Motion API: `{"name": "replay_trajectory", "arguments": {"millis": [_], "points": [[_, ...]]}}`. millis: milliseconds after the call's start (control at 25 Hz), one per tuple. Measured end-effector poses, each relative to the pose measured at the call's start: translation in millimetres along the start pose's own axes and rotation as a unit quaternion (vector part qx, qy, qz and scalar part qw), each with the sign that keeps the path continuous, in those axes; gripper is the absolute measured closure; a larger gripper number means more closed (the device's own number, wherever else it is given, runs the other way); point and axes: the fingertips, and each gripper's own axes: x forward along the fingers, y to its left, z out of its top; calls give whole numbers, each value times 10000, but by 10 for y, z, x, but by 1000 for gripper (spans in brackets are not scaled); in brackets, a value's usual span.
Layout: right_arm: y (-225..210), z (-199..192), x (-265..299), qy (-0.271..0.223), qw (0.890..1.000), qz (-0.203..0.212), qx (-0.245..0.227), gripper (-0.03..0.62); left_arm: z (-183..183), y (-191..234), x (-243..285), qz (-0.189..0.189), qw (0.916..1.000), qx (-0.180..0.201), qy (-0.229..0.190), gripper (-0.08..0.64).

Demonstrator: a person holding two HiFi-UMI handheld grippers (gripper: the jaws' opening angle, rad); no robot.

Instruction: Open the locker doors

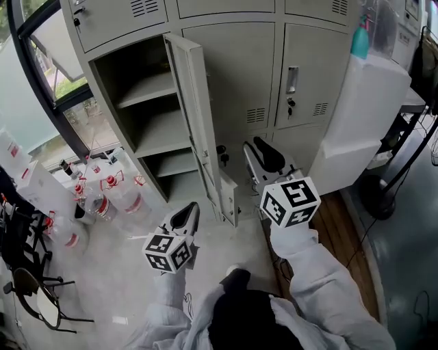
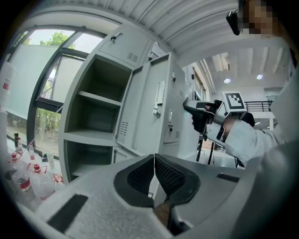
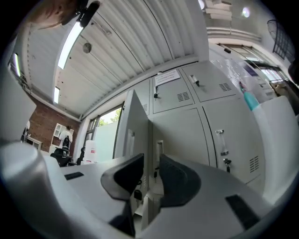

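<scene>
Far left, a window (image 1: 41,102) runs down the wall, with a cluster of red-capped plastic bottles (image 1: 102,198) on the pale floor below it. Next comes the grey locker bank (image 1: 226,14), and its left compartment (image 1: 109,75) is wide open, bare shelves (image 1: 161,130) in full view. Its tall open door (image 1: 195,116) swings straight out toward the person, hinged on its right side.

Now the left gripper (image 2: 154,156): low in front of that open compartment and pulled well back from it. Its jaws are pressed together, the ribbed pads (image 2: 140,175) meeting along one line with nothing caught between them. The open door's free edge stands just to its right, well apart from the tips.

Across to the right gripper (image 3: 150,175), held higher and closer to the cabinet, on the far side of the open door. Its jaws stand a narrow gap apart and grip nothing. Looking along them, the edge of the open door lines up with that gap, but it lies beyond the tips, not touching either pad. A short lower panel (image 1: 229,198) juts out from the cabinet near the foot of the door, just left of this gripper.

Further right, the middle door (image 1: 239,68) and the right door (image 1: 311,68) are both shut flush; the right one carries a handle (image 1: 292,80). At the far right a white cabinet (image 1: 363,116) stands against the lockers with a teal bottle (image 1: 360,39) on top.
</scene>
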Motion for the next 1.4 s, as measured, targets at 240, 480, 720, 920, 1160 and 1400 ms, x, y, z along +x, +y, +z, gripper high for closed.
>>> {"name": "replay_trajectory", "arguments": {"millis": [240,480,720,920,1160,1400], "points": [[-220,-20,456,180,9998,71,-67,492,386,221,362,47,9997,77,-226,549],[-294,25,1173,178,9993,326,-25,492,903,522,616,233,9977,360,-522,549],[-277,-33,1619,108,9983,558,87,492,1159,841,753,442,9948,526,-753,549],[-198,-143,1935,195,9966,801,16,492,1214,938,846,636,9928,581,-829,549],[-164,-350,2264,567,9938,957,59,492,1240,961,772,1026,9900,553,-792,549],[-152,-382,2438,720,9923,1004,67,492,1176,941,607,1386,9864,476,-739,549]]}}
